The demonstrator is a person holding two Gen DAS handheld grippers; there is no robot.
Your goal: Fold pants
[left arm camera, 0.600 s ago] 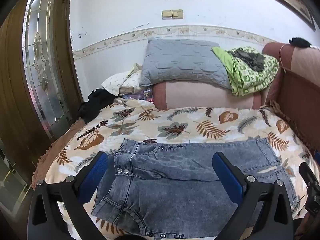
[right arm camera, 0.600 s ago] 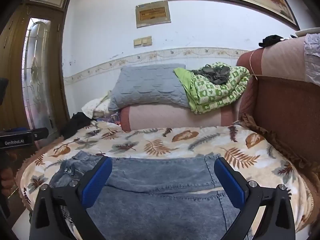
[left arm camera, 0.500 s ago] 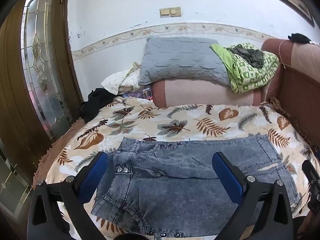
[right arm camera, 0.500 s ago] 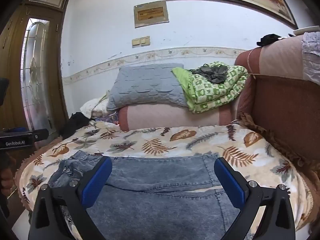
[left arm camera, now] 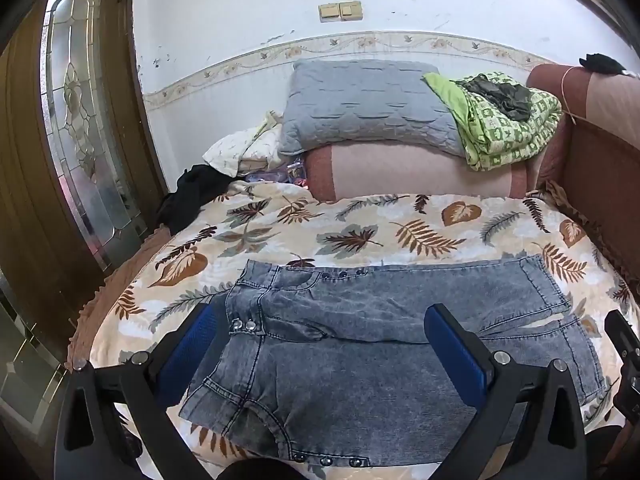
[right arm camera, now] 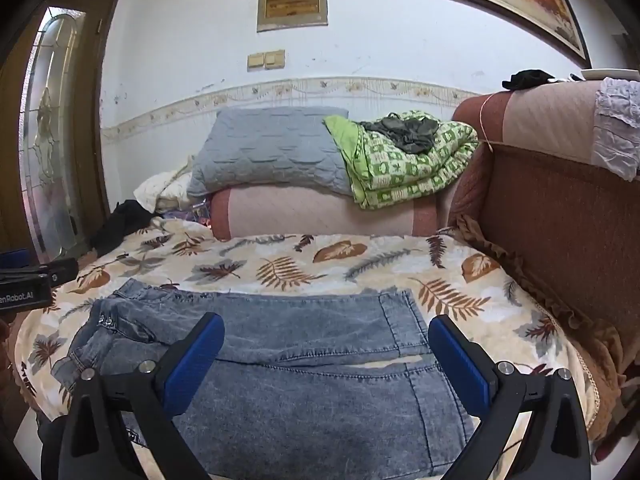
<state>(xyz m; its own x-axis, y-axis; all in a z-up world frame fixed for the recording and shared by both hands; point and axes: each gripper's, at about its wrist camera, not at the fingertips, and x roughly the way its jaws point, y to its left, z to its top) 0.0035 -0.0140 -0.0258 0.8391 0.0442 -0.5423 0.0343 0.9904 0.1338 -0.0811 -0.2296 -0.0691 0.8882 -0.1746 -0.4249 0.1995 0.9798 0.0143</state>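
My left gripper (left arm camera: pixel 326 344) and right gripper (right arm camera: pixel 326 354) gape fully, gripping nothing. The pants (left arm camera: pixel 360 344) lie flat across the lower centre on the leaf-print blanket (left arm camera: pixel 360 224). At the right view's left edge, a device (right arm camera: pixel 28 288) reads "enRobot.AI".

In the right wrist view, white letters stand on a black plastic gripper body (right arm camera: pixel 24 294) at the picture's 9 o'clock edge. They read "enRobot.AI", and the first letter is cut off by the edge. A tan paper notice (right arm camera: pixel 292 6) hangs on the white wall at 12 o'clock, but its words are too small to read.
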